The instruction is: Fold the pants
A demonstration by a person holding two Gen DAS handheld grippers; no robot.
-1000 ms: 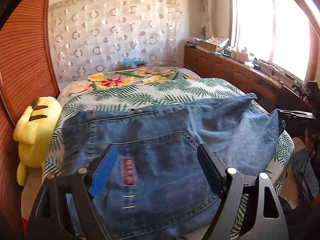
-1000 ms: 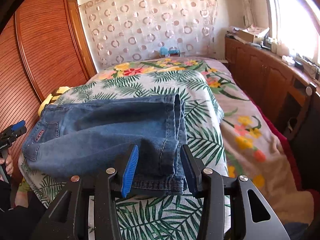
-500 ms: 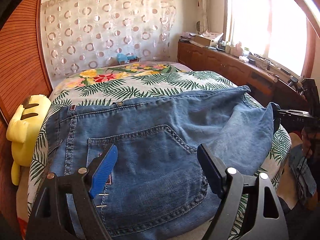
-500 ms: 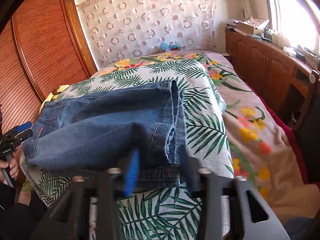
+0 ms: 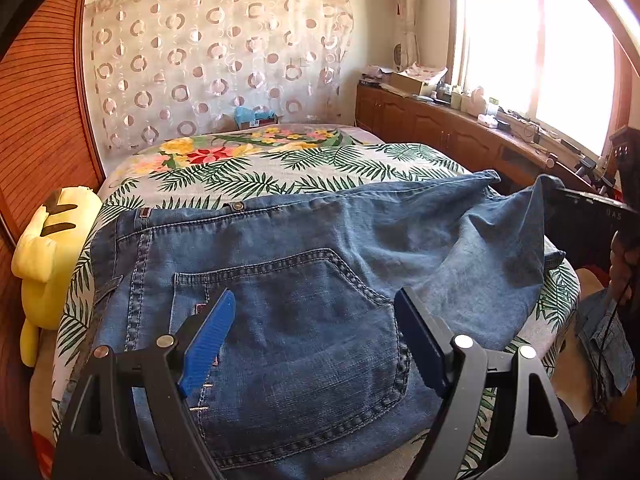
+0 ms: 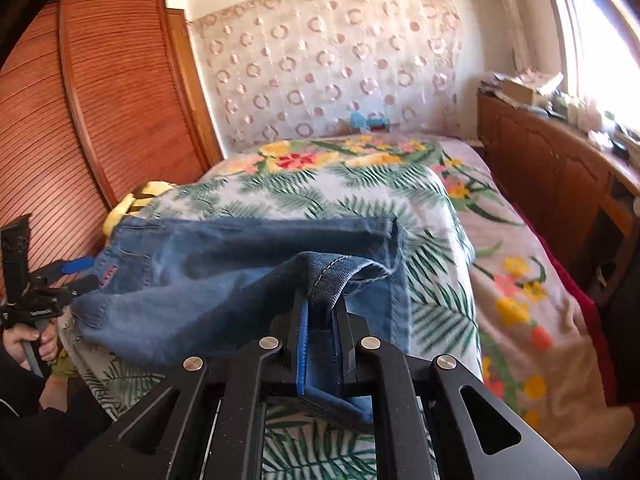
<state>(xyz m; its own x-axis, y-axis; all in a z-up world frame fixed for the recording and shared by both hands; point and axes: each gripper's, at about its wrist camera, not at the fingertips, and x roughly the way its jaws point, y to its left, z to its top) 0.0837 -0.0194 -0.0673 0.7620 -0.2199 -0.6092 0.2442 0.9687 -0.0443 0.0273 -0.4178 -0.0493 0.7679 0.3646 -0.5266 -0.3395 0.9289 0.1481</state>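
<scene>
Blue jeans [image 5: 312, 280] lie across the foot of the bed, back pocket up, legs doubled over toward the right. My left gripper [image 5: 314, 296] hovers open above the back pocket, nothing between its blue pads. In the right wrist view my right gripper [image 6: 322, 300] has its jaws closing on the leg hem [image 6: 340, 268]. Denim is pinched between the pads and raised off the bedspread. From the left wrist view the lifted hem [image 5: 536, 200] peaks at the right gripper [image 5: 560, 196]. The left gripper [image 6: 80, 272] shows at the waist end.
A palm-and-flower bedspread [image 5: 260, 172] covers the bed. A yellow plush toy [image 5: 48, 264] sits at its left edge against a wooden slatted wardrobe [image 6: 100, 100]. Wooden cabinets [image 5: 440, 132] with clutter run under the window on the right. A person's hand [image 6: 28, 340] holds the left gripper.
The right gripper's jaws have come together on the leg hem and raised it, so the denim now peaks at the right. The left gripper stays open over the pocket.
</scene>
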